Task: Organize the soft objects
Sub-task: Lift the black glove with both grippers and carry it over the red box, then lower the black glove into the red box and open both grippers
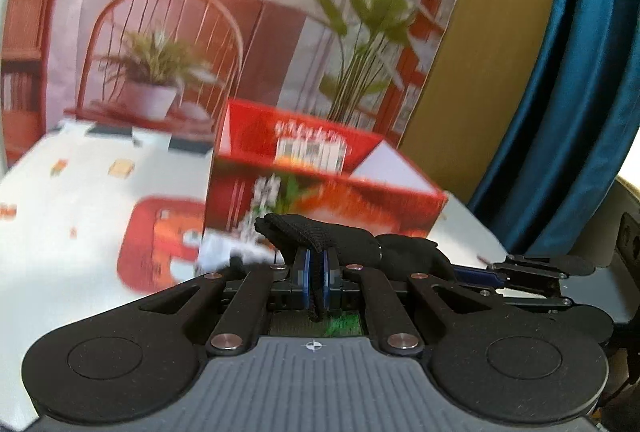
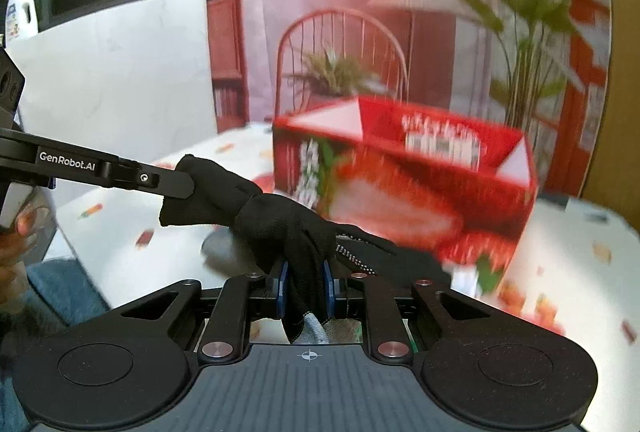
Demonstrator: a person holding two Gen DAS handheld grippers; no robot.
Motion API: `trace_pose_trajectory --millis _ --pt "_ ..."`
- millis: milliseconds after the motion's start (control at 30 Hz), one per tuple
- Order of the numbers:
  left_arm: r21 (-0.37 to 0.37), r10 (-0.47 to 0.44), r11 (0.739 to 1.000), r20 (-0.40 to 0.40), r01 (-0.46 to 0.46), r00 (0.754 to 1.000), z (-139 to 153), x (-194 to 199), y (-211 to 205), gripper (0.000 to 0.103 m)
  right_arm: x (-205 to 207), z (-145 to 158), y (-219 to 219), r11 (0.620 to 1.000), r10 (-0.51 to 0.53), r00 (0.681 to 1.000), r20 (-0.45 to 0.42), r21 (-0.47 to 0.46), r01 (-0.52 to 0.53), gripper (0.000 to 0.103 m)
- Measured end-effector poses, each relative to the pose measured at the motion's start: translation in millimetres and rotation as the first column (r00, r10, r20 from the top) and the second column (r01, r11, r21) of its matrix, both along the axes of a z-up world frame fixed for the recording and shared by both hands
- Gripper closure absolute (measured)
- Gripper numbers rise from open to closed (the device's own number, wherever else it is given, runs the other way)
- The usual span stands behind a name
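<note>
A black knitted glove (image 2: pixel 276 220) hangs in the air between both grippers, above the white patterned tablecloth (image 2: pixel 120 232). My right gripper (image 2: pixel 306 284) is shut on its bunched middle. My left gripper (image 1: pixel 316 272) is shut on the other end of the glove (image 1: pixel 312 232); its fingers (image 2: pixel 172 184) come in from the left of the right wrist view and pinch the glove's edge. An open red box (image 1: pixel 320 184) with a printed picture stands on the table just behind the glove; it also shows in the right wrist view (image 2: pixel 404 176).
A printed backdrop (image 1: pixel 180 12) of a chair, lamp and plants stands behind the table. A blue curtain (image 1: pixel 580 92) hangs at the right. A grey soft object (image 2: pixel 224 248) lies on the table under the glove. A white bottle (image 2: pixel 20 12) stands far left.
</note>
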State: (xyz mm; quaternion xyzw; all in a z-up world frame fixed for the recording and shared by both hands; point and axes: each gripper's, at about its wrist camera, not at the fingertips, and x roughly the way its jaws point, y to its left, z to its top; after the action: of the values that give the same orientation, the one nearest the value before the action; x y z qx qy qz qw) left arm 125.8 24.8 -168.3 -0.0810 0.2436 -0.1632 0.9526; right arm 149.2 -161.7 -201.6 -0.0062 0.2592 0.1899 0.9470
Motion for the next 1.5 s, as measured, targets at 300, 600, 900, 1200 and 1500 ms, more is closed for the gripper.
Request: trace_pose_trajectory --millis 300,600,900,1200,1500 --pt "0.007 -0.013 1.0 0.059 0.013 0.998 38.8 44.6 -11.3 0.096 47.8 45.0 -13.8 0.999 0.003 0.995 0.1 -0.053 0.003 0.087" --pt "0.025 -0.01 1.0 0.004 0.01 1.0 54.1 112.5 -26.2 0.096 120.8 62.2 -30.5 0.994 -0.019 0.995 0.096 -0.101 0.029 0.087" --pt "0.062 -0.005 0.998 -0.101 0.011 0.995 38.7 175.6 -37.1 0.096 185.2 38.1 -48.2 0.994 -0.067 0.997 -0.028 -0.091 0.065 0.087" --pt "0.109 0.0 0.994 -0.166 0.018 0.986 14.0 213.9 -48.6 0.095 219.8 10.3 -58.3 0.992 -0.108 0.986 -0.126 -0.079 0.099 0.086" --pt "0.146 -0.006 0.989 -0.145 0.028 0.989 9.5 212.9 -50.6 0.053 222.1 -5.6 -61.5 0.985 -0.161 0.978 -0.133 -0.089 0.15 0.076"
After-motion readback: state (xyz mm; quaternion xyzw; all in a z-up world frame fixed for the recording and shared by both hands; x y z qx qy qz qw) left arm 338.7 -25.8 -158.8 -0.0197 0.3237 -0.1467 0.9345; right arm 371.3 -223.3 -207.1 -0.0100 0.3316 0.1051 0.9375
